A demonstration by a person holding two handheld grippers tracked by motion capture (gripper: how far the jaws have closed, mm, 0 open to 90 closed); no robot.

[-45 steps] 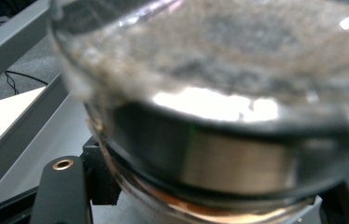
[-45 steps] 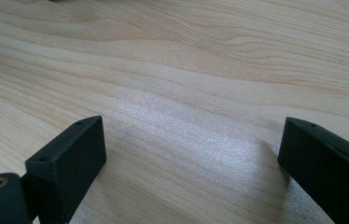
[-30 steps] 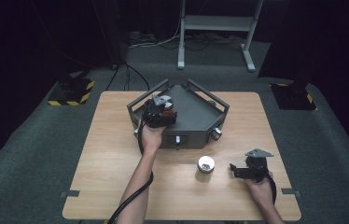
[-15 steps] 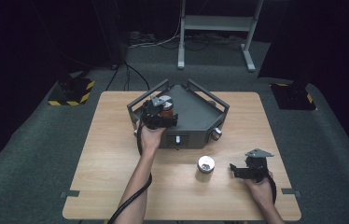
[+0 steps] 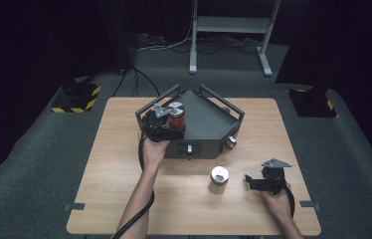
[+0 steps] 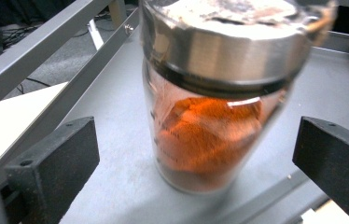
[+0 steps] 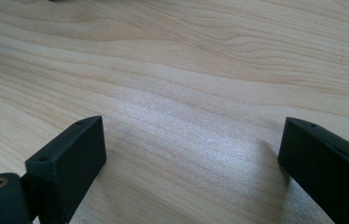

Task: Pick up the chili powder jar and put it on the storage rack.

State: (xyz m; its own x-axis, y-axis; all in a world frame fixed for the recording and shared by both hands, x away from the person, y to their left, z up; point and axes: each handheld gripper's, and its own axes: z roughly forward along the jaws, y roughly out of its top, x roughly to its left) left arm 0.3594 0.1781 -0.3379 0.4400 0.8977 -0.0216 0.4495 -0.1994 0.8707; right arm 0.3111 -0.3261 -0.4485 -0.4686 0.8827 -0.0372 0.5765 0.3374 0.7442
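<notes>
A glass jar [image 6: 210,93] of orange powder with a metal lid stands upright on the grey metal tray [image 5: 206,119]. My left gripper [image 5: 173,125] is at the tray's near left corner. Its jaws have just been opening and now stand wide on either side of the jar [image 5: 176,116], with a gap at both pads [image 6: 60,154]. A second, small jar [image 5: 219,176] with a metal lid stands on the wooden table [image 5: 114,164] in front of the tray. My right gripper [image 5: 253,183] rests to the right of that jar, open over bare wood [image 7: 189,93], nothing between its fingers.
The tray has raised rail sides [image 6: 46,60], and a knob [image 5: 230,143] and a small handle [image 5: 190,149] on its front face. Beyond the table lie dark floor, a yellow-striped base [image 5: 77,97] and a white metal stand [image 5: 229,25].
The left gripper's jaws have opened and let go of the orange-powder jar, which stays on the tray. The left hand has drawn back slightly toward the near side. The right hand has not moved.
</notes>
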